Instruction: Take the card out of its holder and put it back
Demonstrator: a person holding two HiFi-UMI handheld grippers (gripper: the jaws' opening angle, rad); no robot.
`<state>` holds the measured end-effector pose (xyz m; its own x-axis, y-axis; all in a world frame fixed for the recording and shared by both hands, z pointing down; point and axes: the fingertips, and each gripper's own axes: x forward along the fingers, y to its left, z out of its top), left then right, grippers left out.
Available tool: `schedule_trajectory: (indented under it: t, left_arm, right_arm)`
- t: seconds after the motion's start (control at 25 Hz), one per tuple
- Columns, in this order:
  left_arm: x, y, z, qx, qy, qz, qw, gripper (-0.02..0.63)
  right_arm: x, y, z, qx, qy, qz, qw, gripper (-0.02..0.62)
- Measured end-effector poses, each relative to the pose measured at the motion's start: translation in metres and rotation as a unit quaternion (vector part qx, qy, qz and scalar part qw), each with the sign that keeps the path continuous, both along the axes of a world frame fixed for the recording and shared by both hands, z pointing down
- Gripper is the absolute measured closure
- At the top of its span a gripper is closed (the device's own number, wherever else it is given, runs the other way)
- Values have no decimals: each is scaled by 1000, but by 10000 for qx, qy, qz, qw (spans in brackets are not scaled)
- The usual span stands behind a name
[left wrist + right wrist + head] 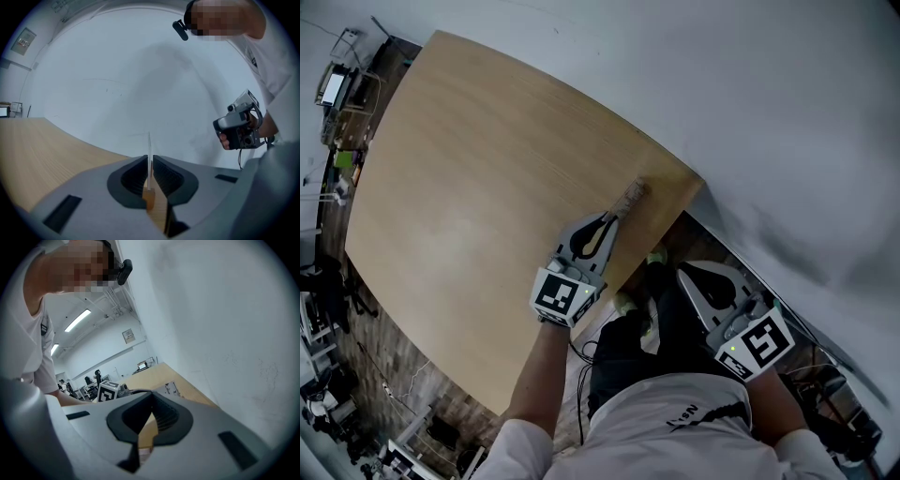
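at the desk (469, 206) edge, your left claw (149, 158) pinches the card (149, 140) standing in its wooden holder (149, 200); your right claw (152, 397) hangs closed, empty. removal appears in hand: lift straight upward.

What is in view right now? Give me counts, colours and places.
Thin pale card: one, edge-on, upright between the left jaws, near the table's corner by the wall.
Small brown wooden card holder: one, directly below the card, on the table.
Light tan wooden table: one, against the wall.
White wall: one, behind the table.
Left gripper: one, grey, jaws shut on the card.
Right gripper: one, grey, jaws together, empty, held off the table.
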<state>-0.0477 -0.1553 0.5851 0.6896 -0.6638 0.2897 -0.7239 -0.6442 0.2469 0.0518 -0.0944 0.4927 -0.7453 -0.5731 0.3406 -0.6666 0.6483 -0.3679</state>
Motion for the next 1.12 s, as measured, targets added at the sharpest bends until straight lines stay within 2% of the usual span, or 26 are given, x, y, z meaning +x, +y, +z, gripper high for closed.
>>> schedule_trajectory:
  t: [0.12, 0.36, 0.52, 0.8, 1.12]
  left_arm:
    - [-4, -1, -9, 87, 82, -94, 9999, 549]
    - [-10, -2, -36, 145, 161, -339, 9992, 550]
    - [-12, 7, -65, 172, 385, -493, 9979, 552]
    - [-6, 43, -124, 286, 547, -452, 9971, 589]
    - [3, 107, -192, 187, 696, -573, 9958, 592]
  right_arm:
    - [-2, 1, 0, -8, -6, -25, 10000, 581]
    - [-11, 3, -13, 76, -72, -84, 9999, 581]
    - [-18, 7, -25, 162, -72, -85, 9998, 581]
    - [-30, 21, -50, 403, -64, -67, 9991, 581]
    - [-42, 57, -95, 694, -7, -103, 9975, 581]
